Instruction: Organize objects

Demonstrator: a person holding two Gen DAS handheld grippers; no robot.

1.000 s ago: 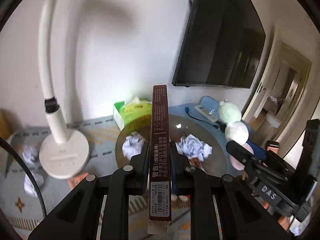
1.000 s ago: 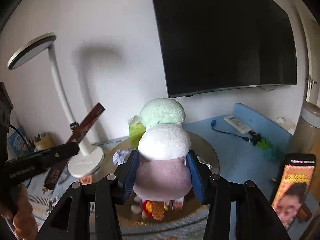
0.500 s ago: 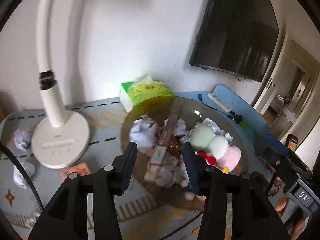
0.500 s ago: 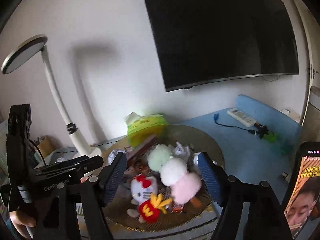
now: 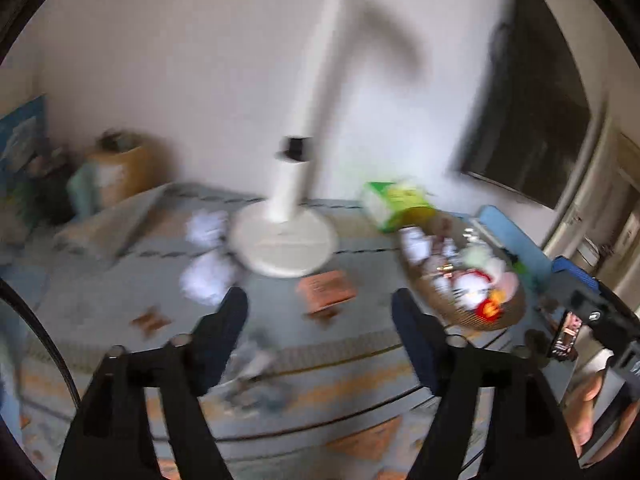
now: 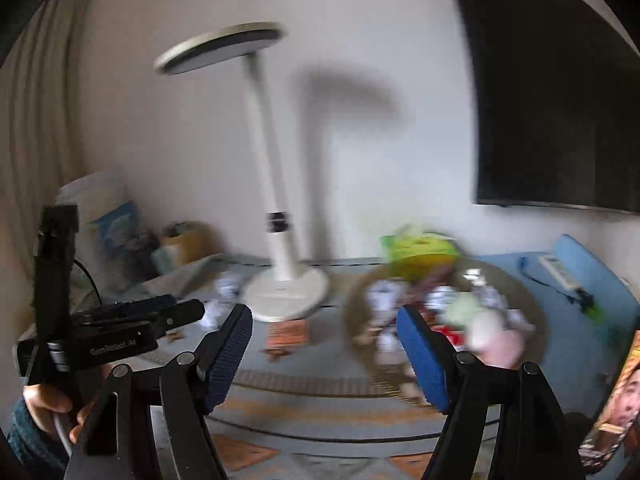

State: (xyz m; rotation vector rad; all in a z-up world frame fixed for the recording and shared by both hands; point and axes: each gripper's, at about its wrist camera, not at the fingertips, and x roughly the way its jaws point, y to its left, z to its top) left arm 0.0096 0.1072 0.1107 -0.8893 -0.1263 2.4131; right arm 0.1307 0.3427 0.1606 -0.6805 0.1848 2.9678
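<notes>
A round woven tray (image 5: 508, 312) (image 6: 532, 304) holds plush toys, a brown box and crumpled papers; the plush dango (image 6: 492, 328) lies at its right. My left gripper (image 5: 320, 320) is open and empty, above the table left of the tray. My right gripper (image 6: 324, 340) is open and empty, left of the tray's near side. An orange card (image 5: 326, 290) (image 6: 288, 332) lies on the cloth ahead of both. Crumpled paper balls (image 5: 208, 272) (image 6: 228, 286) lie near the lamp base. Both views are blurred.
A white desk lamp (image 5: 286, 240) (image 6: 286, 288) stands on the patterned cloth. A green tissue pack (image 5: 396, 200) (image 6: 420, 248) sits behind the tray. A phone (image 6: 616, 396) stands at the right edge. Boxes (image 5: 120, 168) stand at the back left. A TV (image 6: 560, 100) hangs on the wall.
The left gripper let go of the brown box and the right let go of the plush dango; both now lie in the tray. Both grippers opened wider and swung left.
</notes>
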